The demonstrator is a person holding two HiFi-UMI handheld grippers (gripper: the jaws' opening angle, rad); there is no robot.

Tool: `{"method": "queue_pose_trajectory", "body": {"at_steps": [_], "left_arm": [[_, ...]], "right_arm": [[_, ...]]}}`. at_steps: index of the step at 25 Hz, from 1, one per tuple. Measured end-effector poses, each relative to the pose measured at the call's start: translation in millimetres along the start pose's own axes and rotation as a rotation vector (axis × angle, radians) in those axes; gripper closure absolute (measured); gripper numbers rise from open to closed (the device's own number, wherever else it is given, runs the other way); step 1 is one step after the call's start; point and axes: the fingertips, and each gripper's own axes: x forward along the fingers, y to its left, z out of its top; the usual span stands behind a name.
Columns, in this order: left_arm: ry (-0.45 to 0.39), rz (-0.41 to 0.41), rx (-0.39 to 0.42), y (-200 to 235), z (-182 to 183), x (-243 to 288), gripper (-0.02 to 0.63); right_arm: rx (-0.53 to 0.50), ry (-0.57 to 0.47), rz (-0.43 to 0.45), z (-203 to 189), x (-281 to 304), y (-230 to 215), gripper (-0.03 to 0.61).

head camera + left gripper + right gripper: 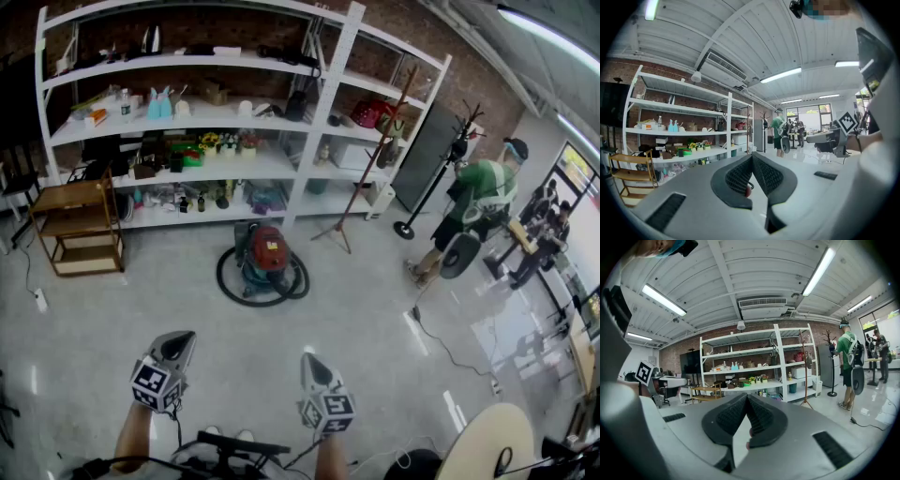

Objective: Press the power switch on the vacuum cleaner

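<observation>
Floor [375,319]: vacuum [267,258] at far edge, well apart from left gripper [178,342] and right gripper [314,364], both jaws together, holding nothing; best to close in, then press the switch with joined tips.

It was a large workshop or test studio rather than a home. A bare brick wall [675,352] ran behind tall white metal shelving [323,103] crowded with bottles, boxes, toys and other small props. The floor [356,309] was polished, glossy concrete with a loose cable [441,342] trailing across it. Overhead, a panelled ceiling carried long strip lights [663,300] and a recessed air-conditioning unit [759,302]. A wooden rack [80,225], a coat stand [375,150] and a red vacuum cleaner [267,258] stood about the open floor. A person in a green shirt [478,192] wore equipment, and others [544,239] worked at a counter by the windows.
</observation>
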Motion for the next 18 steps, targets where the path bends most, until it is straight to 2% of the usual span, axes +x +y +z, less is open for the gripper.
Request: {"method": "queue_pose_trajectory", "body": {"at_steps": [7,18], "left_arm": [[-0.012,-0.004,0.012,-7.5,3.2,12.5,0.609],[-0.012,0.035,0.014,-25.8,-1.7,22.6,0.609]], "right_arm": [[0.044,-0.045,0.017,9.1,-0.8,-15.0,0.566],[0.034,-0.056,0.058,-1.8,2.6,-38.9,0.566]]}}
